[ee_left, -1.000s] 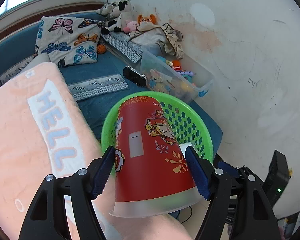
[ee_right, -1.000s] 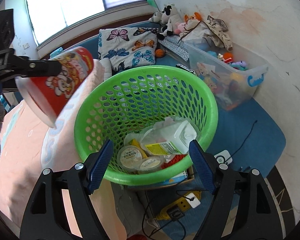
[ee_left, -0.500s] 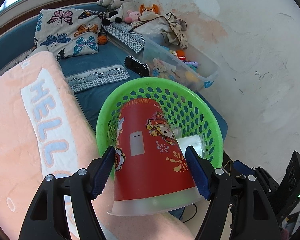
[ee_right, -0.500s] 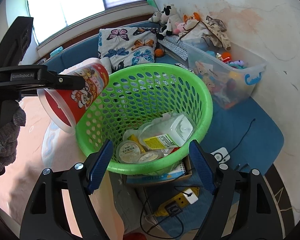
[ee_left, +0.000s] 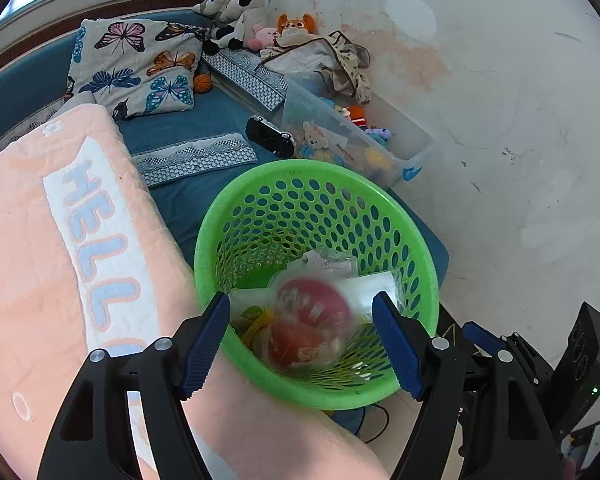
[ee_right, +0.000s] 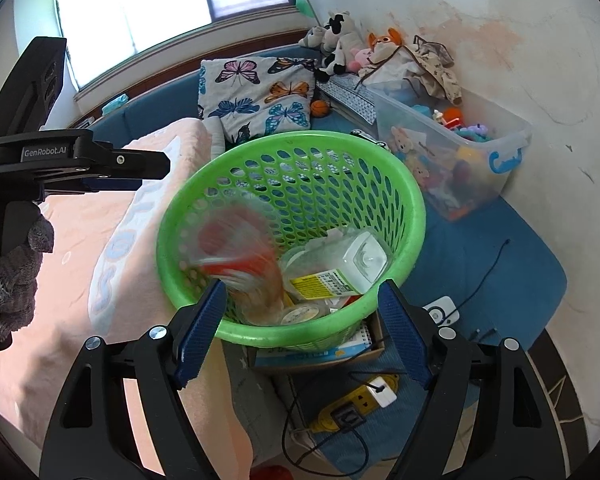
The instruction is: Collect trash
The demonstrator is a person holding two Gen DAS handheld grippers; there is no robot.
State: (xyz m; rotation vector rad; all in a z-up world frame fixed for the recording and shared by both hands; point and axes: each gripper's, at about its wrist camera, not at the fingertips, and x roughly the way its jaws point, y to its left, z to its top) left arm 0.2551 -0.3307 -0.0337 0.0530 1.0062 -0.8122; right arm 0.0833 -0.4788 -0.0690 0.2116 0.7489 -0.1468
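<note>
Blurring inside the perforated round green plastic basket [ee_left: 316,204], a red cup [ee_left: 310,328] is seen; both claws, left [ee_left: 300,344] and right [ee_right: 300,328], are spread apart, empty.

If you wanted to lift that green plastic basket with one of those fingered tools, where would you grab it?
Probably at the rim of the green perforated plastic basket, coming from above with one finger inside and one outside. The rim is a thick rolled lip, open all round, while the wall below flares and is too wide to span. The side nearest the right gripper looks the most reachable.
</note>
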